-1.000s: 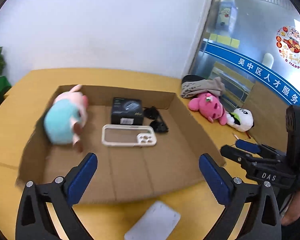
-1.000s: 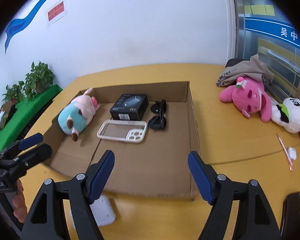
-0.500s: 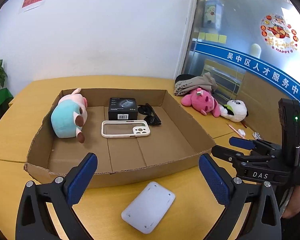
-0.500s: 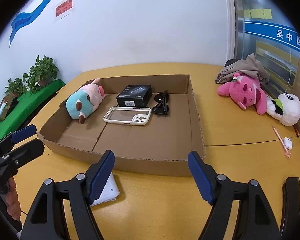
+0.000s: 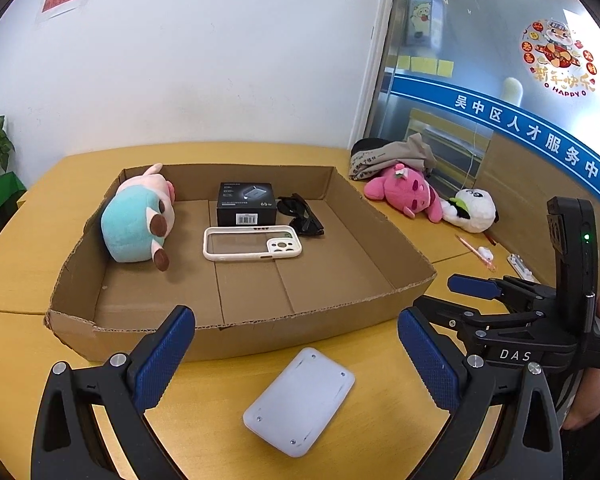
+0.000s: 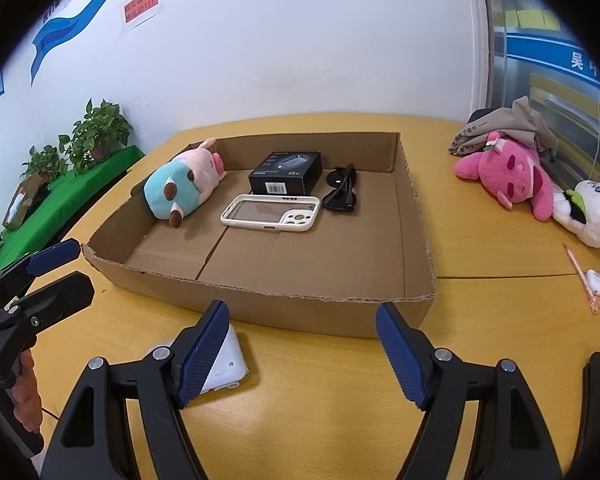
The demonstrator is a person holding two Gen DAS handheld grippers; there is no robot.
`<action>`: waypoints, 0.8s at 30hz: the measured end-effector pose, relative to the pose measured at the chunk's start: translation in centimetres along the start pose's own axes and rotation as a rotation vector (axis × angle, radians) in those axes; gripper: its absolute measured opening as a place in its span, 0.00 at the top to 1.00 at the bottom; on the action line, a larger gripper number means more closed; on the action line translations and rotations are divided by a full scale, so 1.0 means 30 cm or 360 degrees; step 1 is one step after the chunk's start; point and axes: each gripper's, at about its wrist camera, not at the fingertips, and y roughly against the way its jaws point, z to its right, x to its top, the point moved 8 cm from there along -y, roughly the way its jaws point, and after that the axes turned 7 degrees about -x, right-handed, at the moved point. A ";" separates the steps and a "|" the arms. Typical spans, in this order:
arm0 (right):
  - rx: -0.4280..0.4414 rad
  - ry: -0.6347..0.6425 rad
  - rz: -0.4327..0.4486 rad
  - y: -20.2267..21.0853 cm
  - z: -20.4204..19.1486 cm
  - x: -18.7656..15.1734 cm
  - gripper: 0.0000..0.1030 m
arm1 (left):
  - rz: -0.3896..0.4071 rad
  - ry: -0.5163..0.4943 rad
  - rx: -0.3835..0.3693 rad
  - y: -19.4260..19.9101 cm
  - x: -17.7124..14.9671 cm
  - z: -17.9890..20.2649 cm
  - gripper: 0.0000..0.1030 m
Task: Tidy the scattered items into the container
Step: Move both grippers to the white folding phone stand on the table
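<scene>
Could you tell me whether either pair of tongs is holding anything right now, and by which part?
Nothing is held: the left tongs and right tongs both stand open and empty above the table.

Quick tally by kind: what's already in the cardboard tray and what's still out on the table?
In the cardboard tray:
plush toy: 1
black box: 1
phone case: 1
sunglasses: 1
On the table:
plush toys, pink and panda: 2
white slab: 1
pen: 1
Total: 8

Both tools drew back from the box.
</scene>
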 end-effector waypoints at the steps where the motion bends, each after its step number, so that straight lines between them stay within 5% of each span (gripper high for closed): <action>1: 0.0023 -0.0002 -0.0016 -0.008 -0.004 -0.010 0.26 | -0.0010 0.0000 -0.0008 -0.004 -0.007 -0.004 0.00; 11: 0.0462 -0.0064 -0.0430 -0.164 -0.111 -0.241 0.26 | -0.0266 0.0029 -0.0220 -0.104 -0.172 -0.045 0.00; 20: 0.0788 -0.0499 -0.0571 -0.175 -0.167 -0.301 0.28 | -0.0495 -0.0075 -0.0537 -0.203 -0.290 -0.055 0.00; 24: 0.0855 -0.0698 -0.0585 -0.203 -0.159 -0.275 0.28 | -0.0596 -0.0233 -0.0516 -0.241 -0.330 -0.048 0.01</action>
